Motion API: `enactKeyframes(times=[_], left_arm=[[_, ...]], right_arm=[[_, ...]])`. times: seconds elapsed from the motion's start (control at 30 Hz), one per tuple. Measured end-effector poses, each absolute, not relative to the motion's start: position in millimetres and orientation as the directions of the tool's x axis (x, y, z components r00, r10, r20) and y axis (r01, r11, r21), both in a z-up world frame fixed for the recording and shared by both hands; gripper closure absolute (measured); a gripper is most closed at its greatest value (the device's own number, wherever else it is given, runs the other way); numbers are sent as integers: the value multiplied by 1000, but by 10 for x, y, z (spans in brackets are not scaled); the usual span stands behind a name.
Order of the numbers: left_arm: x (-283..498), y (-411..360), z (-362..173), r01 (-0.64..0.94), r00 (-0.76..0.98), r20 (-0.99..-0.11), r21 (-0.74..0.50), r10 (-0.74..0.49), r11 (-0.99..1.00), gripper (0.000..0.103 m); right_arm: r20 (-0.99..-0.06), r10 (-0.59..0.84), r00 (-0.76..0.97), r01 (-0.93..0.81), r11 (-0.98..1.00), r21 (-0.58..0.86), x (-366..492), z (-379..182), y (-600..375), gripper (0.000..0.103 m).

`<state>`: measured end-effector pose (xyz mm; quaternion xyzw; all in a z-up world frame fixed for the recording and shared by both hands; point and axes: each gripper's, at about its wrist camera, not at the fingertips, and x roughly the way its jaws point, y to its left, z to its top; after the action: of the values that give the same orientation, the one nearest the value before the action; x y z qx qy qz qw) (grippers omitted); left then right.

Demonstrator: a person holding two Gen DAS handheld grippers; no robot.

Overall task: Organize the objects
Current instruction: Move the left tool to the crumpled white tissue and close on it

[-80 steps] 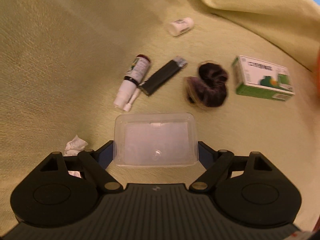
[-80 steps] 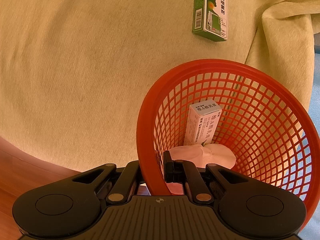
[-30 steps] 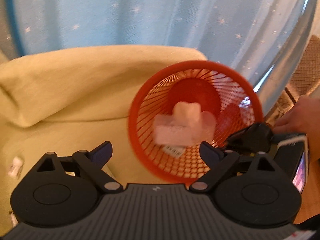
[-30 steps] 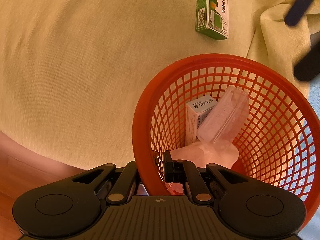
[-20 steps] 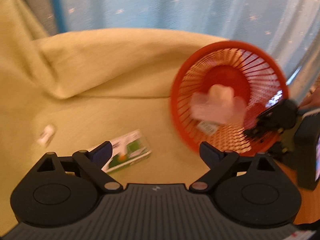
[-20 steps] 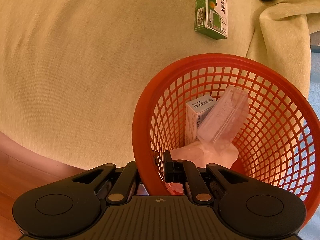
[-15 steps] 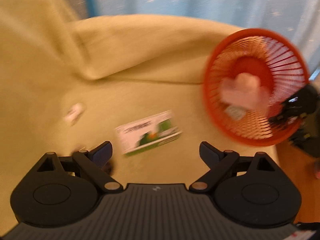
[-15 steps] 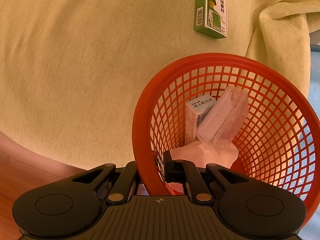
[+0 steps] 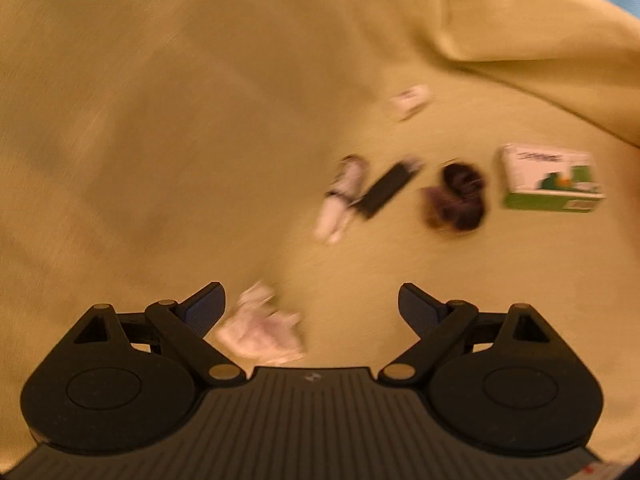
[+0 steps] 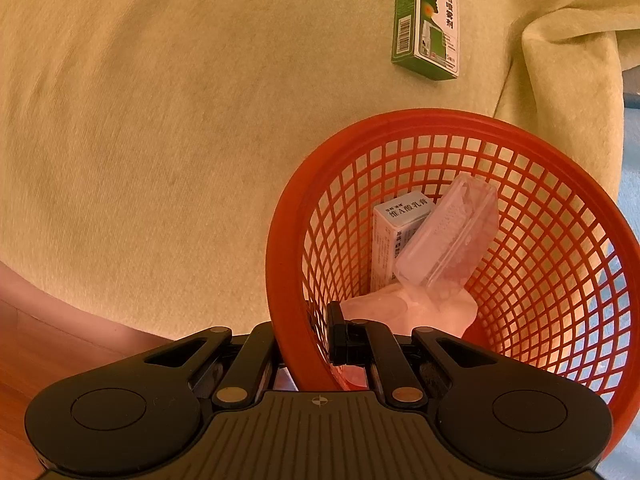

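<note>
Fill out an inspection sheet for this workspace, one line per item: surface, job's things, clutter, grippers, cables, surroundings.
Surface: yellow-green blanket, folded up at the far edge.
Job's things: red mesh basket holds a clear plastic container leaning on a white carton, with a pale item beneath. On the blanket lie a green and white box, dark scrunchie, black lighter, spray bottle and small white bottle; that view is blurred.
Clutter: crumpled tissue near the left gripper.
Grippers: left gripper open, holding nothing; right gripper shut on the basket's rim.
Cables: nothing seen.
Surroundings: wooden floor; blue strip at the right edge.
</note>
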<state>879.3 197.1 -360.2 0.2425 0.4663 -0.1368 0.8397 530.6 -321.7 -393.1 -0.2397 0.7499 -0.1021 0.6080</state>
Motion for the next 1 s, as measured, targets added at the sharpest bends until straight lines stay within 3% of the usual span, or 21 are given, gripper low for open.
enactKeyframes(times=[0.33,1.0], left_arm=[[8893,2204,-3955,353,504,-856,323,112,878,25],[8925,2330,-4100,333,471,-867,345,163,878,65]], right_arm=[[-862,-484,-149,-240,864,-443,5311,-3924,-3201,101],[-862,-484,-150,-237,864,-444,5318,-3927,-3209,101]])
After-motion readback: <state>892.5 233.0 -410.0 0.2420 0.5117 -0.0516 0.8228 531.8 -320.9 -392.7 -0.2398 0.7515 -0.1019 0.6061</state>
